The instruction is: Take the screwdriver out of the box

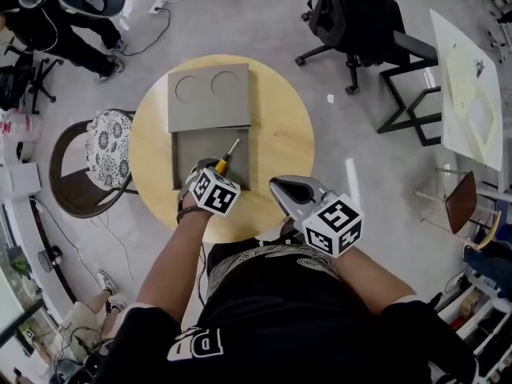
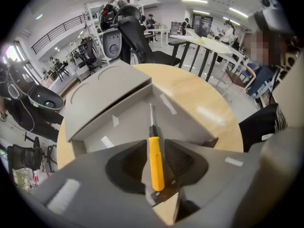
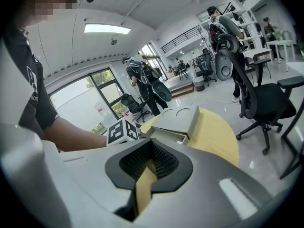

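Note:
A grey box (image 1: 210, 94) sits on the round wooden table (image 1: 280, 134), with its shallow drawer (image 1: 192, 146) pulled out toward me. A screwdriver (image 1: 227, 157) with a yellow handle lies in the drawer, its shaft pointing away. My left gripper (image 1: 210, 168) points steeply down over the drawer. In the left gripper view the yellow handle (image 2: 156, 163) lies between the open jaws of the left gripper (image 2: 156, 148), with a gap at the left pad. My right gripper (image 1: 282, 184) hovers at the table's near edge, holding nothing. In its own view the right gripper (image 3: 152, 151) looks shut.
A chair with a patterned cushion (image 1: 108, 146) stands left of the table. A black office chair (image 1: 352, 14) is at the back right, and a white table (image 1: 472, 94) is further right. People stand in the background. Bare tabletop lies right of the box.

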Tool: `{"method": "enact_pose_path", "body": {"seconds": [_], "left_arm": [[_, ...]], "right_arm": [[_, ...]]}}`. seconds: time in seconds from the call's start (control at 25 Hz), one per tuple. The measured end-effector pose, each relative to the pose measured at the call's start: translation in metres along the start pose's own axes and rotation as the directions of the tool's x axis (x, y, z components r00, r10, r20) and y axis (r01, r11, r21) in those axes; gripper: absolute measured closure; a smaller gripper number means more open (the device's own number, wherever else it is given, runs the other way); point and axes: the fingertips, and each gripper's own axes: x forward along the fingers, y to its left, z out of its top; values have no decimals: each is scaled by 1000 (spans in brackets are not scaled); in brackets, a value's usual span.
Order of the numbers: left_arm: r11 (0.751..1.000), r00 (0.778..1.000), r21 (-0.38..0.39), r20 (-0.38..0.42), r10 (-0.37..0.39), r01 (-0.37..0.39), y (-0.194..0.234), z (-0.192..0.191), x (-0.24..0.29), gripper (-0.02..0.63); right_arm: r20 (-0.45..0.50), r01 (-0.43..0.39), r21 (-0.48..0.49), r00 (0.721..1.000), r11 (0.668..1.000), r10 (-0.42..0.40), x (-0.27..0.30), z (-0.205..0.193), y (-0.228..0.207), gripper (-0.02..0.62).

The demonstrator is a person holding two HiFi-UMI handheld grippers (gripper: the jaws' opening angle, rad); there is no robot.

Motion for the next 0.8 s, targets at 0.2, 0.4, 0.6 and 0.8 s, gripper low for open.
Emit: {"method": "enact_pose_path", "body": {"seconds": [0.2, 0.4, 0.6, 0.8], "left_arm": [[1000, 1000, -20, -13, -12, 12, 2, 7, 9, 431], [998, 998, -47, -47, -35, 33, 3, 5, 16, 431], [998, 997, -50, -65, -40, 37, 3, -2, 23, 434], [997, 996, -58, -66, -58, 54, 1, 0, 22, 457]], "right_arm": [[-9, 1, 17, 1000, 1000, -1, -2, -4, -7, 595], [-9, 4, 27, 1000, 1000, -4, -2, -5, -11, 595], [-5, 7, 32, 1000, 999, -7, -2, -4, -12, 595], [-3, 14, 34, 1000, 999, -14, -3, -3, -12, 595]]}}
